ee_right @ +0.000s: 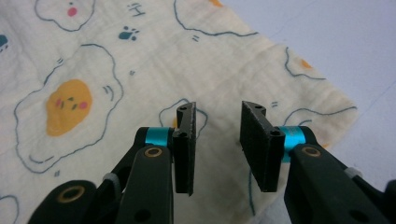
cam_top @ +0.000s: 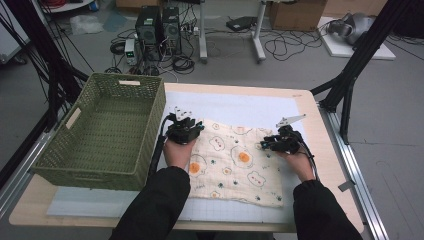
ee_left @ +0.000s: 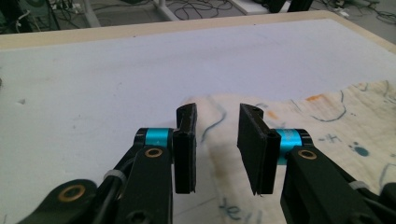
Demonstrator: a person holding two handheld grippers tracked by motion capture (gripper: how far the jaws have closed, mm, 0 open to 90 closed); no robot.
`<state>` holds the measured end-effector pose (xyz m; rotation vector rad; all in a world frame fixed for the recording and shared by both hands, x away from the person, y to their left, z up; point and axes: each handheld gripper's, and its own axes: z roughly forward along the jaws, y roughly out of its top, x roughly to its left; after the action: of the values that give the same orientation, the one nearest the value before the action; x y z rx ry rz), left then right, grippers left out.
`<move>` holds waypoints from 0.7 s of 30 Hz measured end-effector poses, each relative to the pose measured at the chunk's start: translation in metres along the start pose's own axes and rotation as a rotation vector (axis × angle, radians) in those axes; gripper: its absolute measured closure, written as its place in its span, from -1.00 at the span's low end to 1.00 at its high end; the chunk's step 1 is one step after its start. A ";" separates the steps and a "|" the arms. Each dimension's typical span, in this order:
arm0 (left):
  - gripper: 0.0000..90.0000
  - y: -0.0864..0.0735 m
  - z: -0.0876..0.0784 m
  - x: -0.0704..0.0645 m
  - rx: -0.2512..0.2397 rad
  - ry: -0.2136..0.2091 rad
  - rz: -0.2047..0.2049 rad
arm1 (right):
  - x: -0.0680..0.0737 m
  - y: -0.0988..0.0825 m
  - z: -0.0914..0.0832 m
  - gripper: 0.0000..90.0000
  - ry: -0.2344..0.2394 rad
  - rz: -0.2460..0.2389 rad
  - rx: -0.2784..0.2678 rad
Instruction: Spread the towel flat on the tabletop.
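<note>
A: State of the left gripper [ee_left: 217,149]?

B: Its 2 jaws stand spread, with a gap between the pads. Nothing is pinched. The cloth [ee_left: 299,154] lies flat beneath them, and its far left corner sits just under the jaw tips.

A: And the right gripper [ee_right: 217,149]?

B: Same condition: 2 jaws spread, no fabric between the pads. They hang over the cloth [ee_right: 140,84] near its far right corner, above a fried-egg print.

A: Position of the cloth on the tabletop?

B: In the high view the cloth [cam_top: 235,162] lies spread out at the middle of the tabletop [cam_top: 300,100], on a pale mat [cam_top: 235,105]. The left gripper [cam_top: 184,129] is at its far left corner, the right gripper [cam_top: 281,142] at its far right edge. Each is held in 1 hand; dark sleeves enter from the bottom edge.

A: Surroundings?

B: A green basket [cam_top: 107,132] stands on the tabletop just left of the cloth, close to the left gripper. Beyond the tabletop, cables [cam_top: 280,45] lie on the floor.
</note>
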<state>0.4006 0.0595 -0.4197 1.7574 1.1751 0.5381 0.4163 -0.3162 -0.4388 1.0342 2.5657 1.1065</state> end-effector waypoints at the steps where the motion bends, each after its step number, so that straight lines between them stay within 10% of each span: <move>1: 0.49 -0.002 0.000 0.002 0.026 -0.002 -0.002 | 0.001 0.000 -0.001 0.44 0.001 -0.006 0.000; 10: 0.48 -0.017 -0.010 0.006 0.095 -0.089 -0.002 | 0.012 0.003 -0.019 0.37 0.039 -0.030 -0.044; 21: 0.42 -0.013 -0.018 -0.003 0.060 -0.154 0.015 | 0.009 -0.017 -0.031 0.23 0.045 0.020 -0.115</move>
<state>0.3797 0.0669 -0.4217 1.8260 1.0804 0.3719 0.3879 -0.3363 -0.4268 1.0207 2.4975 1.2798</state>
